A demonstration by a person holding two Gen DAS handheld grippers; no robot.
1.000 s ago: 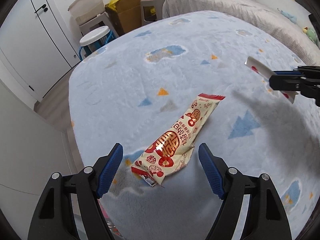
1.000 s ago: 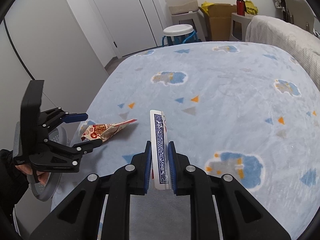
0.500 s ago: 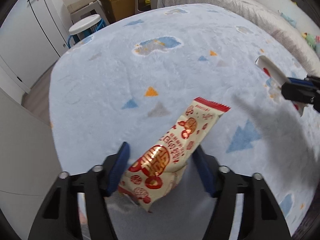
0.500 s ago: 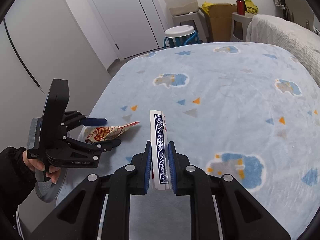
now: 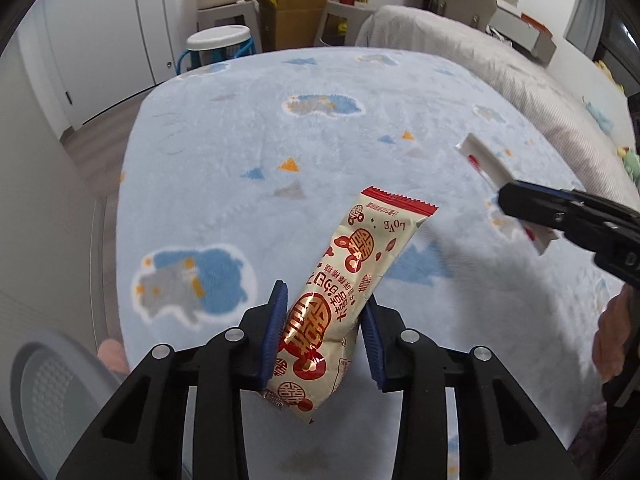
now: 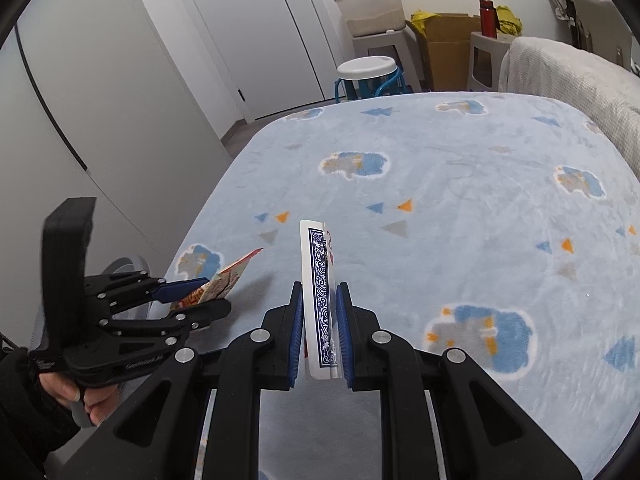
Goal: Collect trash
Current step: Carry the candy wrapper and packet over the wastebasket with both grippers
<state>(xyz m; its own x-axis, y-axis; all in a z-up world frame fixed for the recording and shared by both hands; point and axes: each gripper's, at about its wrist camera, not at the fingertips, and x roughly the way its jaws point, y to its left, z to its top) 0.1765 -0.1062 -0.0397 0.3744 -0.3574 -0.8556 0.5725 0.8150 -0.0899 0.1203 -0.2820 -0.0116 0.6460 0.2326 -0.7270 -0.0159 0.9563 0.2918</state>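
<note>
My left gripper is shut on a cream and red snack wrapper and holds it lifted above the blue blanket. The same gripper and wrapper show at the left of the right wrist view. My right gripper is shut on a playing card with a blue patterned back, held on edge above the blanket. The card and the right gripper show at the right of the left wrist view.
A grey bin sits low at the left beside the bed. Beyond the bed stand a white stool, a cardboard box, grey side tables and white wardrobe doors. A grey blanket lies at the far right.
My left gripper moved forward around the wrapper, closed on it and lifted it off the blanket. My right gripper kept holding the card nearly still.
</note>
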